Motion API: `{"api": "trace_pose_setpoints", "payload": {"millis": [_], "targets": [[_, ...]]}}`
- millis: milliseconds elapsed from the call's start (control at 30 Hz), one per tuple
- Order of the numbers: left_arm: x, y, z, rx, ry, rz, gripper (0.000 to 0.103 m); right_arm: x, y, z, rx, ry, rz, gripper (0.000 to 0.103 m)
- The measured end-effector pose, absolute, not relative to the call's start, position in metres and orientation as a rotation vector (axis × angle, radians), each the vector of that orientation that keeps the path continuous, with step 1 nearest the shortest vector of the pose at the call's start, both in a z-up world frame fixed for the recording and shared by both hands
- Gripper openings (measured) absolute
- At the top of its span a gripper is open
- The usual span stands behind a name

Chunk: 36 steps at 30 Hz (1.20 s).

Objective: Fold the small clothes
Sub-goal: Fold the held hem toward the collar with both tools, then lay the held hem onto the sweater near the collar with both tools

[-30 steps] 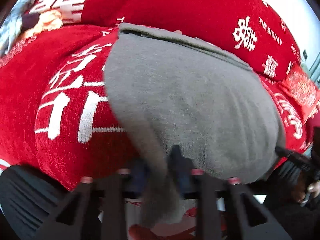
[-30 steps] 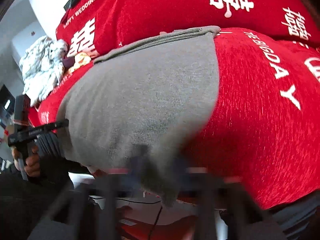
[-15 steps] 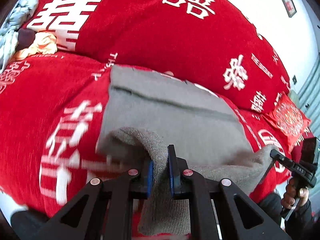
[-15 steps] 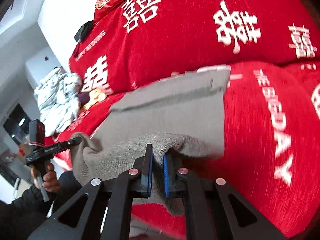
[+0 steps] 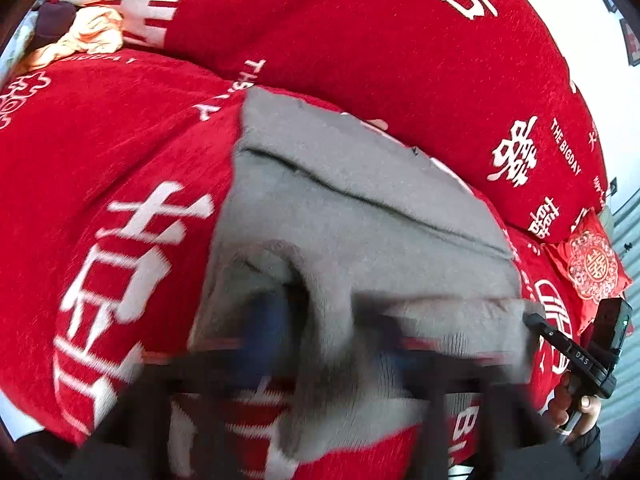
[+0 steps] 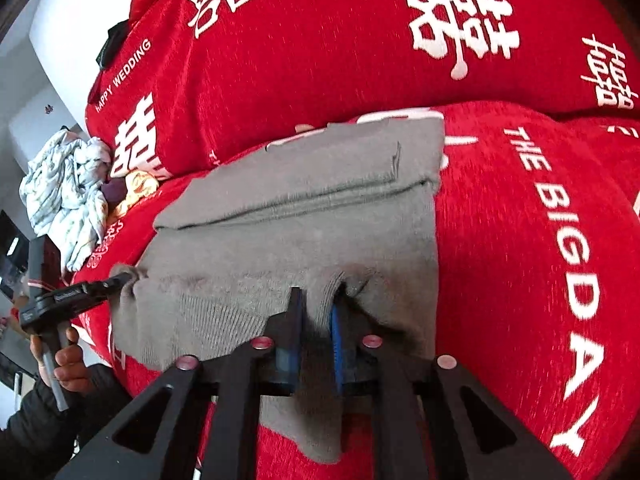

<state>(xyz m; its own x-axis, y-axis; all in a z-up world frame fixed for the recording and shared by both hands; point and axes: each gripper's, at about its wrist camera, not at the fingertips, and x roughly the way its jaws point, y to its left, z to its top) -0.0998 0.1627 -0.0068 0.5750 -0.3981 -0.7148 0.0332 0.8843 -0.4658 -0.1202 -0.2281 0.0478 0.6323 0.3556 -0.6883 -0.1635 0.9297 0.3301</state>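
A grey knitted garment (image 6: 304, 216) lies flat on the red sofa seat (image 6: 520, 240), its far edge folded over. It also shows in the left wrist view (image 5: 360, 208). My right gripper (image 6: 316, 312) is shut on the garment's near edge at its right corner and holds it over the flat part. My left gripper (image 5: 320, 320) is blurred by motion; its jaws hold the garment's near edge at the left corner. The left gripper also shows in the right wrist view (image 6: 120, 280), its tip in the grey cloth.
The red sofa back (image 5: 360, 40) with white characters rises behind the garment. A heap of other clothes (image 6: 68, 192) lies at the sofa's left end. A small red cushion (image 5: 592, 268) sits at the right end. A white wall (image 6: 60, 40) is behind.
Both grippers have lifted the garment's near edge off the sofa front and carried it forward over the flat part. The hanging hem now lies doubled over the seat.
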Motion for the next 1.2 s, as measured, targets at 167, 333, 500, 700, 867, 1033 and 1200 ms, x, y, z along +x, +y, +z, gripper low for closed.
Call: {"api": "trace_pose_setpoints", "payload": {"millis": [167, 333, 500, 700, 867, 1033, 1200], "targets": [[-0.135, 0.161, -0.006, -0.395, 0.885, -0.276, 0.093, -0.147, -0.227, 0.04, 0.207, 0.832, 0.311, 0.046], [-0.132, 0.137, -0.023, -0.339, 0.952, -0.277, 0.092, -0.158, -0.231, 0.032, 0.226, 0.83, 0.329, 0.046], [-0.139, 0.121, -0.018, -0.322, 0.947, -0.331, 0.078, -0.167, -0.235, 0.037, 0.269, 0.831, 0.35, 0.046], [-0.128, 0.119, -0.016, -0.32, 0.983, -0.336, 0.018, -0.154, -0.223, 0.032, 0.229, 0.855, 0.368, 0.021], [-0.137, 0.121, 0.001, -0.282, 0.952, -0.333, 0.013, -0.155, -0.205, 0.049, 0.163, 0.839, 0.435, 0.012], [-0.14, 0.131, 0.03, -0.289, 0.88, -0.349, 0.013, -0.158, -0.216, 0.087, 0.26, 0.758, 0.471, 0.012], [-0.117, 0.138, 0.052, -0.339, 0.839, -0.332, 0.013, -0.143, -0.222, 0.115, 0.34, 0.711, 0.471, 0.012]]}}
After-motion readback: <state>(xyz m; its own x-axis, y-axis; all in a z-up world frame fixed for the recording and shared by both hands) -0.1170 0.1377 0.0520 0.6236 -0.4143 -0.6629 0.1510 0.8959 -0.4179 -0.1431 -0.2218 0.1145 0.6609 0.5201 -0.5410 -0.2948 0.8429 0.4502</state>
